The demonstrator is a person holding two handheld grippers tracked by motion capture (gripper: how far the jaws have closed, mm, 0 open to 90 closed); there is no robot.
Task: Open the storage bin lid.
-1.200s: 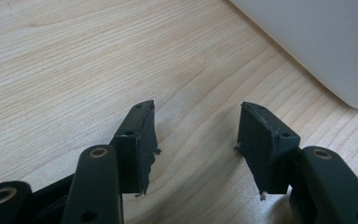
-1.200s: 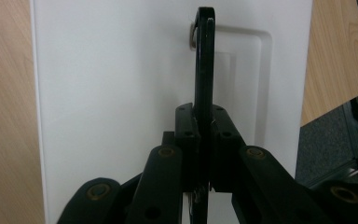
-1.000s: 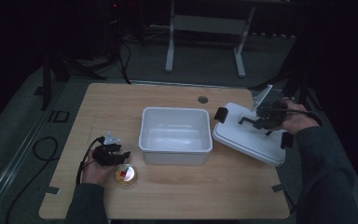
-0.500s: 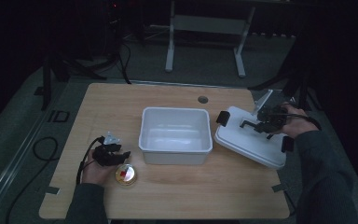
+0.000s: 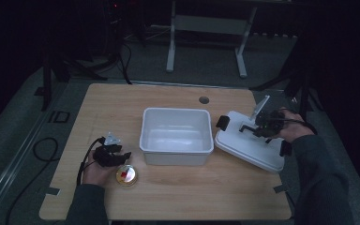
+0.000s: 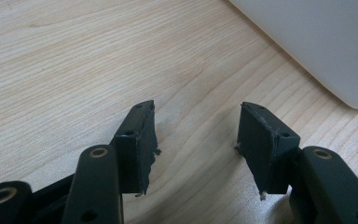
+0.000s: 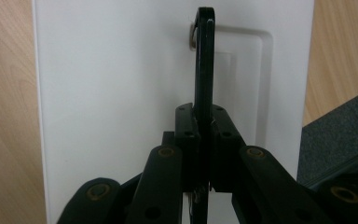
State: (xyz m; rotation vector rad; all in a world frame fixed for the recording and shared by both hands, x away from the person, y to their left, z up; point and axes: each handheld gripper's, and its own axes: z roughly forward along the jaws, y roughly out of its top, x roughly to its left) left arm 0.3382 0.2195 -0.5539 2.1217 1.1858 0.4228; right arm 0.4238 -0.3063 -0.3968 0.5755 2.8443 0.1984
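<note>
Two things matter most: the white lid [image 5: 251, 145] and the white bin [image 5: 177, 135] it looks made for. I judge the work to be about covering that bin, and it seems barely begun. My right gripper [image 5: 262, 126] has its fingers [image 7: 186, 140] clenched on the lid's black handle [image 7: 204, 60], which stands on edge between the pads in the right gripper view. So the grasp is made, by my reading; what remains is carrying the lid across and seating it on the bin, which stands open and looks empty.

The lid lies near the right edge of the table [image 5: 122, 108], just beside the bin's right wall and not on it. Whether it rests fully flat or is partly raised I cannot tell. It is a rectangle, its long axis running aslant from the middle of the table towards the near right corner, with black clips [image 5: 221, 123] at its ends. The handle runs across its upper face, roughly square to that axis. The bin's own long axis runs left to right, so the lid would need turning to match.

My left gripper [image 5: 110, 153] rests near the front left of the table, fingers [image 6: 137, 140] parted over bare wood, grasping nothing. A small round tin [image 5: 126, 175] sits just beside it, towards the near edge.
</note>
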